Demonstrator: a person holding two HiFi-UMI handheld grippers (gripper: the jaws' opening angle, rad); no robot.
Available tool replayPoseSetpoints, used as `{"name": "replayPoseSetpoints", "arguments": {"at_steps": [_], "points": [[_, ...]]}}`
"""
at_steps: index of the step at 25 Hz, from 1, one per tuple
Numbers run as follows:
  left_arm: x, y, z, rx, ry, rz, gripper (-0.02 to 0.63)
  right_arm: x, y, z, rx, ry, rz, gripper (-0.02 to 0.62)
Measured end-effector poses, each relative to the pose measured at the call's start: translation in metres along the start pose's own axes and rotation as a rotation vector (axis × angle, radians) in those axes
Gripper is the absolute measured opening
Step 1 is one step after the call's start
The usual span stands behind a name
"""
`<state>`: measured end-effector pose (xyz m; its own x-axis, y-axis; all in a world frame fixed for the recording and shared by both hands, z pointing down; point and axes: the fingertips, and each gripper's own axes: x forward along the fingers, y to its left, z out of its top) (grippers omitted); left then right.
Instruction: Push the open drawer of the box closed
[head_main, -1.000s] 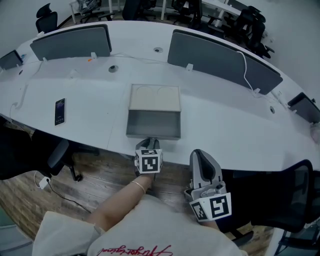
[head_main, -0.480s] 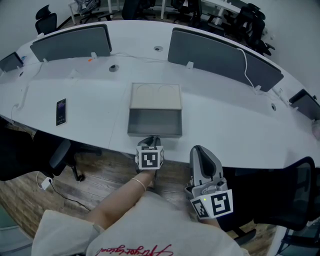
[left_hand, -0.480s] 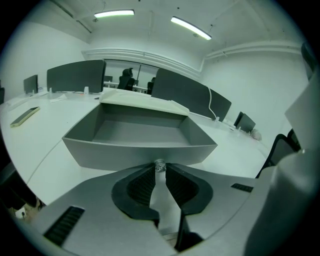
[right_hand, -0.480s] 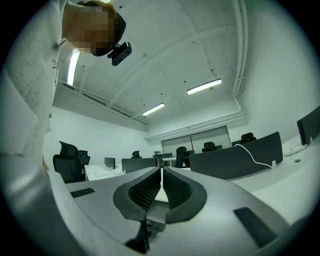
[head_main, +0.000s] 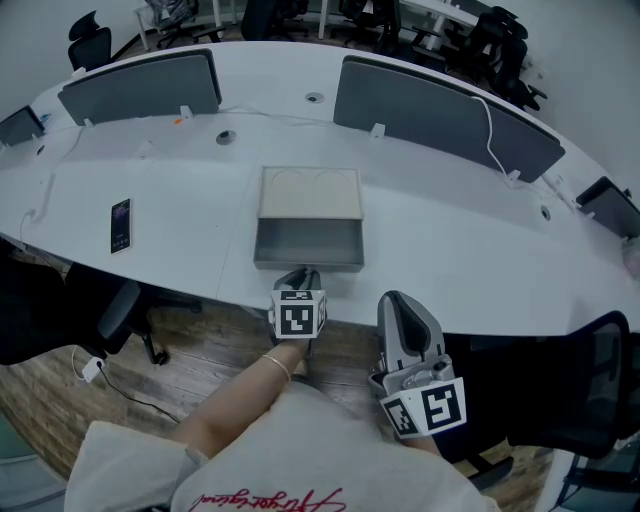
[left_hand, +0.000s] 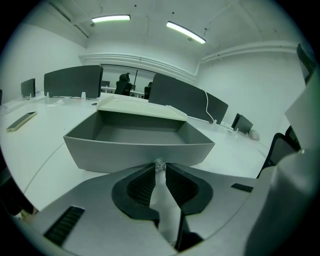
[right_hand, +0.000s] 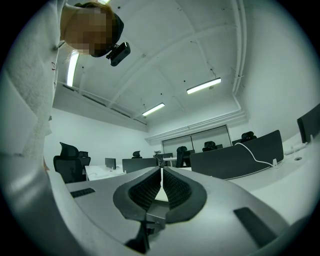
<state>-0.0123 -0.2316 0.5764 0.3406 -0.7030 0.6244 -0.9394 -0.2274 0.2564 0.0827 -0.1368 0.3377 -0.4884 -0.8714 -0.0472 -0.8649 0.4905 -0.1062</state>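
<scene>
While its empty fingers (left_hand: 142, 182) close, left gripper (head_main: 298, 277) faces the open drawer (head_main: 307, 245).

The box (head_main: 310, 193) sits on the table (head_main: 450, 250), about midway along it and toward its near edge. Its drawer (head_main: 307, 245) stands out on the near side, reaching close to that edge. A phone (head_main: 120, 224) lies flat on the table well to the left of the box, and two partitions stand on the far part of the table, one (head_main: 140, 85) behind and left of the box, the other (head_main: 440, 115) behind and right.
</scene>
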Motion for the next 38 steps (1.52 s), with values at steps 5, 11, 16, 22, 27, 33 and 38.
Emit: {"name": "replayPoseSetpoints", "arguments": {"at_steps": [5, 11, 16, 22, 27, 33, 38], "points": [[0.004, 0.000, 0.005, 0.002, -0.019, -0.008, 0.077, 0.001, 0.000, -0.002, -0.001, 0.001, 0.000, 0.023], [0.006, 0.000, 0.009, 0.010, -0.028, -0.014, 0.077, 0.002, -0.003, -0.002, -0.006, 0.002, -0.012, 0.023], [0.010, -0.002, 0.011, 0.024, -0.023, -0.018, 0.077, 0.005, -0.006, -0.002, -0.001, 0.001, -0.012, 0.023], [0.014, -0.001, 0.016, 0.027, -0.023, -0.019, 0.077, 0.009, -0.009, -0.002, 0.000, 0.001, -0.017, 0.023], [0.018, 0.001, 0.019, 0.025, -0.022, -0.021, 0.077, 0.013, -0.011, -0.002, 0.001, 0.001, -0.019, 0.023], [0.020, 0.004, 0.021, 0.024, -0.019, -0.025, 0.077, 0.017, -0.010, -0.002, -0.004, -0.005, -0.021, 0.023], [0.022, 0.006, 0.023, 0.023, -0.028, -0.030, 0.077, 0.020, -0.008, -0.002, -0.011, -0.006, -0.018, 0.023]]}}
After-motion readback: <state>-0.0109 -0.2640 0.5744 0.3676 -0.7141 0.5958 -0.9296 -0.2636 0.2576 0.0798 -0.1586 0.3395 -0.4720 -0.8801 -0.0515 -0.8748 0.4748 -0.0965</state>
